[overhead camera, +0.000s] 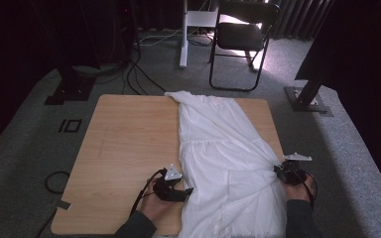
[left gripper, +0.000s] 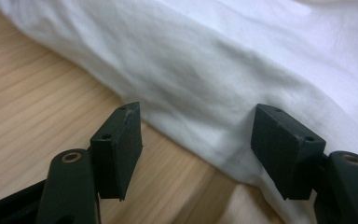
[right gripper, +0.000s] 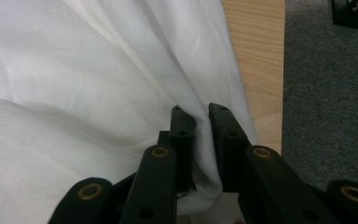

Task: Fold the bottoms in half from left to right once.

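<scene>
A white garment (overhead camera: 223,148) lies spread over the right half of the wooden tabletop (overhead camera: 129,144), running from the upper middle of the frame to the bottom edge. The left gripper (overhead camera: 187,191) sits at the cloth's left hem in the lower middle, fingers (left gripper: 119,144) spread with the hem between them. The right gripper (overhead camera: 278,171), at the lower right, has its fingers (right gripper: 182,135) nearly together with a fold of cloth pinched between them.

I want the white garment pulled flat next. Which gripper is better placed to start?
Probably right: the right gripper has a fold of the white garment between its near-closed jaws, while the left gripper stands open at the garment's edge.
</scene>
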Action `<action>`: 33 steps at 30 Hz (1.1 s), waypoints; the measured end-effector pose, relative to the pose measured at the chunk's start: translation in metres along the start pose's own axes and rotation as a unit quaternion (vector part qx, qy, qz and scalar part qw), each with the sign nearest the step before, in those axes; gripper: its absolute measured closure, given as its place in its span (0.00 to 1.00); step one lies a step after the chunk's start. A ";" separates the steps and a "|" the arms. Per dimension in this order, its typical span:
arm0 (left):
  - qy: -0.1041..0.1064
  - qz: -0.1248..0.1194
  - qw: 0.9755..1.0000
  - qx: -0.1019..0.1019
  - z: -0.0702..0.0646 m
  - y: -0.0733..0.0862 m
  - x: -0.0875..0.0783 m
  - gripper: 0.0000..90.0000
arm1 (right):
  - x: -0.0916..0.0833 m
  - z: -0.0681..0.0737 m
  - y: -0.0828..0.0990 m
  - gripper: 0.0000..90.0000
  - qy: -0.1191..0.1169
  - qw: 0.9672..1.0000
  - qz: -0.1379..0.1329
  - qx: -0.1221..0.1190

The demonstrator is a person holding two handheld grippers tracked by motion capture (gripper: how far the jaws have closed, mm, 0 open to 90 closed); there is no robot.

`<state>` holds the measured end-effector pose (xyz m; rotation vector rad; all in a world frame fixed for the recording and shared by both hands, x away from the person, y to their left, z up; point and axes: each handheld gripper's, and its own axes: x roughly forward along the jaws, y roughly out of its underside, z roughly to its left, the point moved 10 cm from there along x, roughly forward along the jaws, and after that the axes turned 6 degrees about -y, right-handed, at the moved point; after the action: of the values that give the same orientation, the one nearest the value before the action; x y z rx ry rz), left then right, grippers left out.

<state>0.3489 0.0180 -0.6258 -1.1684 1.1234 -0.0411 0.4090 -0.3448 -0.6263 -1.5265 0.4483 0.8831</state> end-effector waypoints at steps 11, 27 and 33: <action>-0.032 -0.004 0.999 0.005 0.016 -0.006 -0.004 1.00 | -0.001 0.003 0.002 0.91 -0.006 1.000 -0.007 0.012; -0.182 -0.014 0.983 -0.035 0.125 0.010 -0.093 1.00 | 0.002 0.107 0.005 0.91 -0.112 0.992 0.009 -0.063; -0.230 -0.001 0.970 -0.078 0.166 0.022 -0.115 1.00 | 0.012 0.164 -0.004 0.92 -0.137 0.982 0.017 -0.125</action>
<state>0.3991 0.2075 -0.5734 -1.2379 0.7231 0.3085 0.3756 -0.1838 -0.6248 -1.5957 0.1664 1.1927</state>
